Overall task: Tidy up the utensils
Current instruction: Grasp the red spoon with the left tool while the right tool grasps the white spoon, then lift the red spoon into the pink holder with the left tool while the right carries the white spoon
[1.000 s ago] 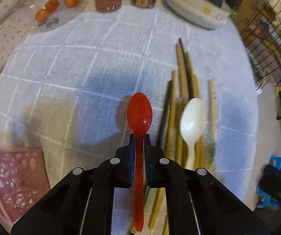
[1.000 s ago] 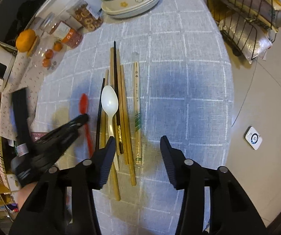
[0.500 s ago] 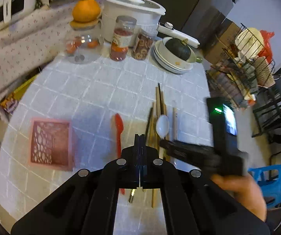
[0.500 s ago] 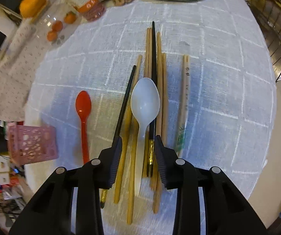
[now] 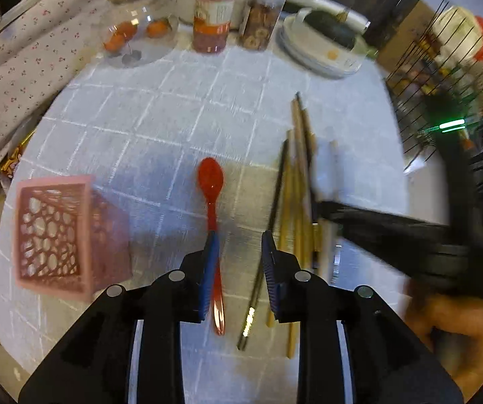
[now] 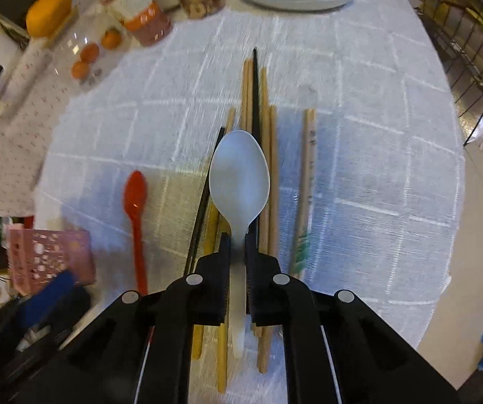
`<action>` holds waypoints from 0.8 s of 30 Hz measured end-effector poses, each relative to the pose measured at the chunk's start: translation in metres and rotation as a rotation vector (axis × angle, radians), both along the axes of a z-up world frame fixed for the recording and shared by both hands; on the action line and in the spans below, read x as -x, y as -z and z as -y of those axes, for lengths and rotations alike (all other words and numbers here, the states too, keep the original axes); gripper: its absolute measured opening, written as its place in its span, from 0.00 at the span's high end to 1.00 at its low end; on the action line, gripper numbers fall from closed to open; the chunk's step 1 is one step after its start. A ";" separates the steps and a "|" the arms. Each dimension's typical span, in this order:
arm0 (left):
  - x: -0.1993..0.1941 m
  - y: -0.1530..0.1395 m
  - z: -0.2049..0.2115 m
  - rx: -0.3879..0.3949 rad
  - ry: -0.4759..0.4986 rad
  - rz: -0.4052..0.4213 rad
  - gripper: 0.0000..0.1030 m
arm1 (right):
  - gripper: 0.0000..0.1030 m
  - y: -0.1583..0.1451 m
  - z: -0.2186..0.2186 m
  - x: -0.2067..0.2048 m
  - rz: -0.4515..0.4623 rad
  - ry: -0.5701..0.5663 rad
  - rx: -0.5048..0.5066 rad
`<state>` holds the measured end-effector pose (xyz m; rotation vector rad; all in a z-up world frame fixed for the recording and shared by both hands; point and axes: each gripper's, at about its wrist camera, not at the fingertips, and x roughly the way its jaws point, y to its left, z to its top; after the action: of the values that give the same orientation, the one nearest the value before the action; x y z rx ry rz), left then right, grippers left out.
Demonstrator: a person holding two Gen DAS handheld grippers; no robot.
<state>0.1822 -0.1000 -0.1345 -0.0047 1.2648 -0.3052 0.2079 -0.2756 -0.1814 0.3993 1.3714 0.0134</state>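
Observation:
A red spoon point(image 5: 212, 198) lies on the white checked tablecloth; its handle runs beside the left finger of my left gripper point(image 5: 238, 245), which is open and empty above it. The red spoon also shows in the right wrist view point(image 6: 136, 212). My right gripper point(image 6: 238, 239) is shut on the handle of a white spoon point(image 6: 239, 178), over a bundle of wooden and black chopsticks point(image 6: 265, 128). The chopsticks point(image 5: 295, 185) also show in the left wrist view, where the right gripper is a dark blur at the right.
A pink perforated basket point(image 5: 63, 232) stands at the left. At the table's far side are jars point(image 5: 212, 13), a clear bowl of small oranges point(image 5: 137, 33) and stacked plates point(image 5: 322, 50). A wire rack point(image 6: 470, 43) stands beyond the right edge.
My left gripper has opened and come down near the red spoon. My right gripper has shut on the white spoon's handle.

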 end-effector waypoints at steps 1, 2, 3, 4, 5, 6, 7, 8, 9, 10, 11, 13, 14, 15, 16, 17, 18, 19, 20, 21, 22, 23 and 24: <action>-0.006 0.011 0.006 -0.024 -0.003 -0.013 0.75 | 0.91 -0.005 0.006 0.003 0.007 0.014 -0.014; -0.011 0.018 0.011 -0.038 -0.002 -0.015 0.75 | 0.91 -0.008 0.011 0.005 0.014 0.019 -0.020; -0.013 0.023 0.013 -0.049 0.001 -0.010 0.75 | 0.91 -0.013 0.015 0.007 0.025 0.023 -0.020; -0.020 0.031 0.021 -0.084 0.011 0.001 0.73 | 0.91 -0.016 0.019 0.008 0.035 0.029 -0.026; -0.024 0.036 0.024 -0.106 0.014 0.007 0.71 | 0.91 -0.020 0.023 0.008 0.040 0.035 -0.035; -0.031 0.044 0.027 -0.146 0.013 0.014 0.68 | 0.91 -0.024 0.028 0.010 0.050 0.040 -0.046; -0.035 0.049 0.027 -0.165 0.007 0.015 0.68 | 0.91 -0.028 0.030 0.010 0.060 0.043 -0.051; -0.041 0.056 0.026 -0.184 -0.004 0.008 0.68 | 0.91 -0.029 0.031 0.011 0.067 0.046 -0.053; -0.045 0.061 0.025 -0.197 -0.016 0.002 0.68 | 0.91 -0.032 0.033 0.012 0.073 0.046 -0.060; -0.051 0.067 0.022 -0.213 -0.041 -0.005 0.67 | 0.91 -0.034 0.035 0.014 0.078 0.045 -0.067; -0.055 0.070 0.021 -0.216 -0.051 -0.007 0.66 | 0.91 -0.035 0.034 0.014 0.082 0.043 -0.069; -0.059 0.072 0.018 -0.200 -0.062 0.018 0.64 | 0.91 -0.039 0.037 0.020 0.088 0.036 -0.075; -0.058 0.071 0.018 -0.190 -0.063 0.021 0.67 | 0.91 -0.040 0.037 0.021 0.091 0.034 -0.076; -0.057 0.070 0.019 -0.182 -0.055 0.027 0.77 | 0.91 -0.041 0.037 0.021 0.094 0.032 -0.077; -0.055 0.070 0.021 -0.179 -0.037 0.025 0.77 | 0.91 -0.042 0.038 0.022 0.096 0.032 -0.077; -0.051 0.071 0.023 -0.177 -0.021 0.026 0.77 | 0.91 -0.043 0.039 0.023 0.100 0.034 -0.079; -0.048 0.070 0.024 -0.175 -0.013 0.022 0.77 | 0.91 -0.044 0.040 0.023 0.103 0.037 -0.081; -0.049 0.070 0.027 -0.164 -0.012 0.015 0.78 | 0.91 -0.046 0.040 0.023 0.108 0.038 -0.080; -0.047 0.066 0.025 -0.134 -0.017 0.009 0.78 | 0.91 -0.047 0.041 0.024 0.112 0.038 -0.080; -0.044 0.058 0.025 -0.108 -0.014 0.023 0.78 | 0.91 -0.049 0.041 0.024 0.119 0.038 -0.080; -0.041 0.051 0.025 -0.100 -0.008 0.041 0.78 | 0.91 -0.051 0.041 0.024 0.125 0.038 -0.079; -0.037 0.040 0.025 -0.086 0.000 0.068 0.78 | 0.91 -0.052 0.041 0.025 0.129 0.038 -0.078; -0.034 0.033 0.025 -0.074 0.003 0.080 0.78 | 0.91 -0.053 0.042 0.025 0.132 0.039 -0.077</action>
<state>0.2165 -0.1253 -0.1680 0.0723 1.1958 -0.2590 0.1829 -0.3172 -0.1281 0.4814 1.2350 0.0602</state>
